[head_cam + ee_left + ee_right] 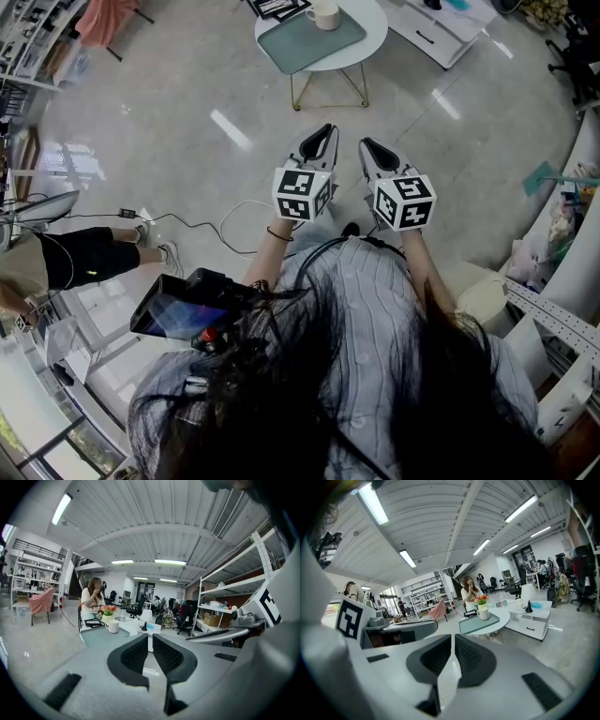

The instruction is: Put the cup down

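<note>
A white cup [324, 14] stands on a teal mat [309, 42] on the round white table [373, 39] at the top of the head view. No gripper touches it. My left gripper [323, 139] and right gripper [371, 148] are held side by side over the bare floor, well short of the table, both pointing at it. In the left gripper view the cup [112, 626] shows far beyond the jaws [150, 638]. The right gripper view has the cup [483, 614] beyond its jaws [453, 637]. Both pairs of jaws stand together with nothing between them.
A low white cabinet [441, 33] stands right of the table. A person [92, 599] sits behind the table beside a flower pot [108, 612]. A cable [234, 220] lies on the floor, another person [75, 258] stands at the left, and shelving [572, 309] lines the right.
</note>
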Available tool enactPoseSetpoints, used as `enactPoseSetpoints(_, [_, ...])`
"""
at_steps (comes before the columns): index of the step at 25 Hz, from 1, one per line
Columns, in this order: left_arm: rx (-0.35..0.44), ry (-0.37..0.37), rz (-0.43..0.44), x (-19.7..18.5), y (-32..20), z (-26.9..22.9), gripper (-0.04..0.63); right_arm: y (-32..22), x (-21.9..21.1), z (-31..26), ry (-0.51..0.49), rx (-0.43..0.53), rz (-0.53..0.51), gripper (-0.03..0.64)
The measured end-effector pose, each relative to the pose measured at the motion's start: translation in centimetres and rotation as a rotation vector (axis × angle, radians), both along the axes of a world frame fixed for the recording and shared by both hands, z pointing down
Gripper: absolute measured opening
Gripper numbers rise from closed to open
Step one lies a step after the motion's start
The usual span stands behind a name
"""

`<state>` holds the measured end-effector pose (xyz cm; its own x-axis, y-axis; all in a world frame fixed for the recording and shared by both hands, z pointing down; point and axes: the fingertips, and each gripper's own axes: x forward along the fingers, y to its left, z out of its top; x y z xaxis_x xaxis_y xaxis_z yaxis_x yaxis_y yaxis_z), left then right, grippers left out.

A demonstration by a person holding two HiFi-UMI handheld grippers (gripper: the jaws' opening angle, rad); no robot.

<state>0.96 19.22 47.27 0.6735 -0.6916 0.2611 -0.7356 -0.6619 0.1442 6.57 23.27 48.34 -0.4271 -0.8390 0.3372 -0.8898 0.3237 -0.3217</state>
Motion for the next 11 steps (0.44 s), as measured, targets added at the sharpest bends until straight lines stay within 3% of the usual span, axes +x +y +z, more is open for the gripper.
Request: enactPoseSetpoints(11, [-0.001, 0.004, 0.001, 0.13, -0.83, 0.15, 0.034, -0.80, -0.04, -0.13, 0.006, 0.002, 0.004, 0.048])
